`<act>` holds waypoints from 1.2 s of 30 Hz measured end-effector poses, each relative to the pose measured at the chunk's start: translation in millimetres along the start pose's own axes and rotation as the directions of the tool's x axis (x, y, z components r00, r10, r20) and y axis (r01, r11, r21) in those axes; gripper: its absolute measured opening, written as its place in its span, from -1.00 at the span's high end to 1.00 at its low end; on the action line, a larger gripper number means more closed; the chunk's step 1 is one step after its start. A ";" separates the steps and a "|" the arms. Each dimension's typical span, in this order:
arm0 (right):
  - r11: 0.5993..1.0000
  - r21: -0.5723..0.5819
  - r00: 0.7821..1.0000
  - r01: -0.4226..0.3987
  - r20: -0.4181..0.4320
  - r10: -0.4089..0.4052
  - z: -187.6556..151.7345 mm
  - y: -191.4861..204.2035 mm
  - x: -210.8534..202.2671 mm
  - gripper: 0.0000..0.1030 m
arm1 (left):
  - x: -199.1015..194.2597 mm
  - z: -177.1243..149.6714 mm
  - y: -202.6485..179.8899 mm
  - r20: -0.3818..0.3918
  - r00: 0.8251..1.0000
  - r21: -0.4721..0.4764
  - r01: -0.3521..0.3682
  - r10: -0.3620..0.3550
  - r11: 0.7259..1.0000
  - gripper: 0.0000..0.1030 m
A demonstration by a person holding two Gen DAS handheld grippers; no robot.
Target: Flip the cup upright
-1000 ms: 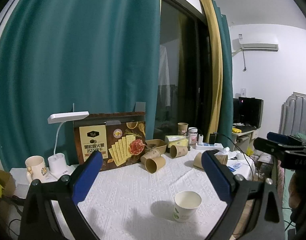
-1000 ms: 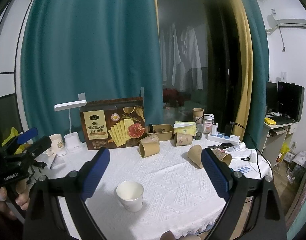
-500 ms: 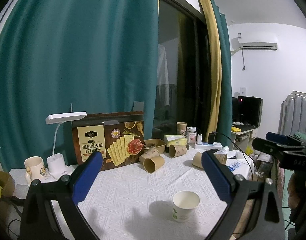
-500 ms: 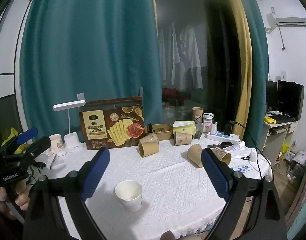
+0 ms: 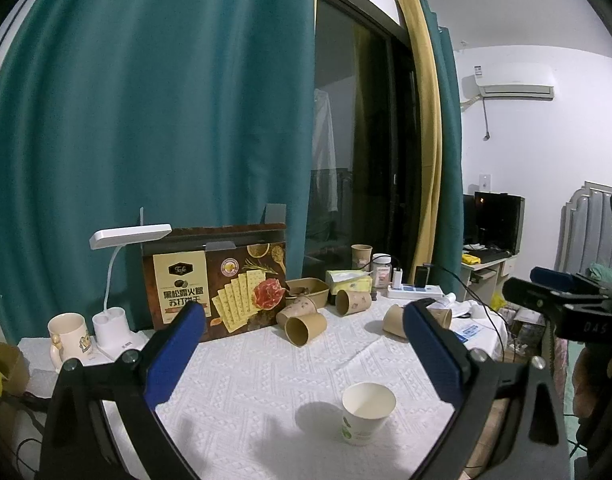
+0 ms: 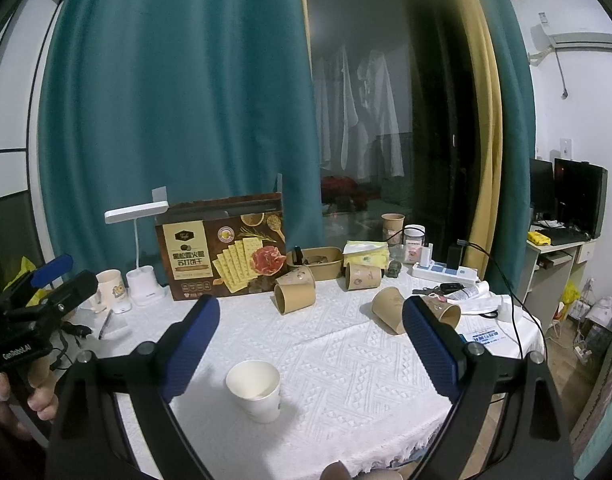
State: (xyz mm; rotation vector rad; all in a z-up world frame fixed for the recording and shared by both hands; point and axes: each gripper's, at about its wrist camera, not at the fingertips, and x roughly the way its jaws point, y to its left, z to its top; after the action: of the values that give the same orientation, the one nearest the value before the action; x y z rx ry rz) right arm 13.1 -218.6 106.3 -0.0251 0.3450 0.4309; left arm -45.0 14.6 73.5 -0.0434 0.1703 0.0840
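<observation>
Your white paper cup (image 5: 368,408) stood upright at 6 o'clock on the table (image 5: 265,376); both grippers (image 5: 301,344) (image 6: 310,340) hung wide, empty; you did best retreating without nudging it.

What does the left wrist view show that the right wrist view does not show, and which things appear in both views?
Only the left wrist view shows the grey headboard and the right hand-held gripper from outside. Only the right wrist view shows the pen, a hand and the left hand-held gripper from outside. Both show the upright white paper cup, the cracker box, the desk lamp and brown cups lying on their sides.
</observation>
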 end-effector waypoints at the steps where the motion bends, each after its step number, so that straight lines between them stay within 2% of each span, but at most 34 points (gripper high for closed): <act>1: 1.000 0.000 1.000 0.000 0.000 0.000 -0.3 0.1 0.6 -0.77 | 0.2 0.5 -0.5 0.000 1.000 -0.001 0.000 0.000 1.000 -0.92; 36: 1.000 0.002 1.000 0.001 0.000 -0.001 -0.8 -1.7 -0.5 -0.77 | -0.8 1.5 -2.6 -0.001 1.000 -0.006 0.002 -0.002 1.000 -0.92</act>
State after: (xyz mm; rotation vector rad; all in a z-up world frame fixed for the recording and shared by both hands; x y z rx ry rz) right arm 13.1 -220.4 105.7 -0.0233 0.3456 0.4292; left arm -45.3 12.0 75.2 -0.0498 0.1706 0.0830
